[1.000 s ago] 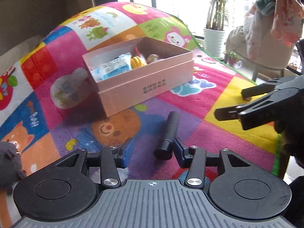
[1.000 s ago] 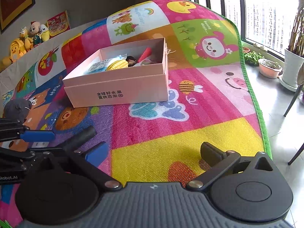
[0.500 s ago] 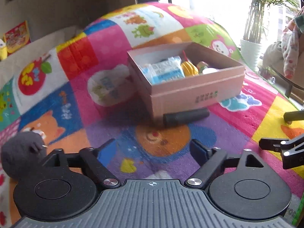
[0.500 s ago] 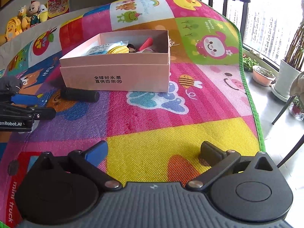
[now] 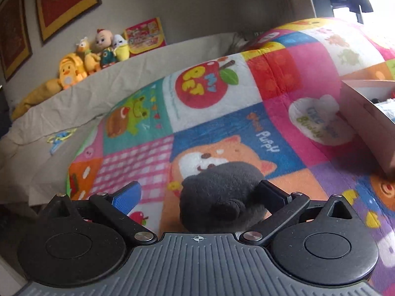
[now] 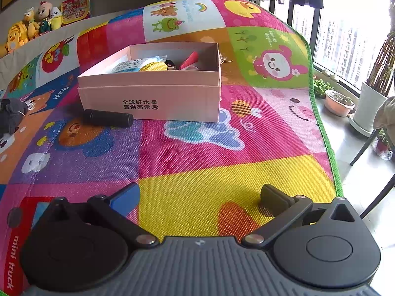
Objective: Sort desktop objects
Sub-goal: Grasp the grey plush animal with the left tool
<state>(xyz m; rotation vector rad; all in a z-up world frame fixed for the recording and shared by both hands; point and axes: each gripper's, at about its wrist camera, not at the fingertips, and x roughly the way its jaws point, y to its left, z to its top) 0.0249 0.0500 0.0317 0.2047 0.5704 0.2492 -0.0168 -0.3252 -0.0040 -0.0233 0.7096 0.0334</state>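
A dark grey plush toy (image 5: 222, 192) lies on the colourful play mat, between the spread fingers of my left gripper (image 5: 200, 194), which is open around it; it also shows in the right wrist view (image 6: 11, 116). A pink open box (image 6: 153, 93) holds a yellow corn toy (image 6: 153, 67), a packet and a red item; its corner shows in the left wrist view (image 5: 365, 113). A black cylinder (image 6: 107, 118) lies on the mat against the box front. My right gripper (image 6: 200, 197) is open and empty above the yellow patch.
The play mat (image 6: 197, 148) ends at a green edge on the right, with floor, plant pots (image 6: 338, 102) and a chair leg beyond. Stuffed toys (image 5: 93, 54) line a beige ledge at the back left.
My left gripper let go of the black cylinder, which now lies by the box, and swung left to the grey plush toy. The right gripper stayed open and shifted slightly.
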